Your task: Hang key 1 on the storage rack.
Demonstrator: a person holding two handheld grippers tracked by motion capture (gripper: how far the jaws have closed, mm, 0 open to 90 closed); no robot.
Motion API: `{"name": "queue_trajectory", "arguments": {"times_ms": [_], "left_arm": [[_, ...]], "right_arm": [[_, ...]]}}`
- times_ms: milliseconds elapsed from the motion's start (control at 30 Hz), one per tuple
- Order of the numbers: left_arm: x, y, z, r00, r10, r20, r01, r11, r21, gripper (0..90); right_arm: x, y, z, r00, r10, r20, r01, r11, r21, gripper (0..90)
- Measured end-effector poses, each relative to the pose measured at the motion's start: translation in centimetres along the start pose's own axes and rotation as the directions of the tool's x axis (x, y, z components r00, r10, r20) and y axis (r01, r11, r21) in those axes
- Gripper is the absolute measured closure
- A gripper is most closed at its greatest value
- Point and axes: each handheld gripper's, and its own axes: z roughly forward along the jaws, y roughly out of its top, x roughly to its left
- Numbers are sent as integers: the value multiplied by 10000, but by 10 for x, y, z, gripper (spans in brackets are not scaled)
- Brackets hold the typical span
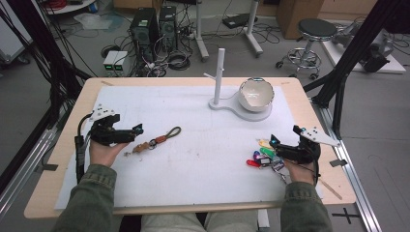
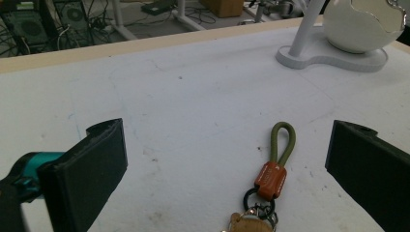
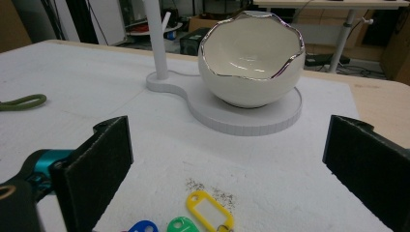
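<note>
A keychain (image 1: 157, 140) with an olive loop, an orange clasp (image 2: 271, 180) and a tan fob lies on the white mat, just right of my left gripper (image 1: 139, 129). That gripper is open, its jaws wide on either side of the keychain (image 2: 278, 159). A bunch of coloured key tags (image 1: 263, 155) lies just left of my right gripper (image 1: 273, 141), which is open too. Its own view has yellow (image 3: 210, 210), green and blue tags below the jaws. An eggshell-shaped white bowl (image 1: 256, 94) sits on a white stand (image 1: 218, 72) with a peg post.
The white mat (image 1: 203, 159) covers most of the wooden table (image 1: 309, 116). Behind the table are computer towers (image 1: 145, 29), cables and a stool (image 1: 309, 41). A black frame post (image 1: 348, 63) stands at the right.
</note>
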Motion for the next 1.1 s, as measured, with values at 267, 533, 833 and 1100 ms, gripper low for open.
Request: {"name": "queue_trajectory", "arguments": {"times_ms": [267, 533, 833, 1100], "left_arm": [[-11, -1, 14, 9991, 343, 253, -356, 9980, 532, 17], [-20, -3, 31, 9970, 542, 561, -599, 9926, 1059, 17], [-22, -11, 49, 9922, 760, 986, -958, 9719, 2149, 17], [-20, -17, 62, 9909, 630, 1193, -939, 9570, 2745, 25]], "right_arm": [[-1, 0, 0, 10000, 8, -2, -8, 10000, -25, 28], [-1, 0, 0, 10000, 19, -6, -19, 10000, 3, 28], [-1, 0, 1, 10000, 18, -16, -18, 10000, 5, 28], [-1, 0, 1, 10000, 52, -22, -52, 10000, 26, 28]]}}
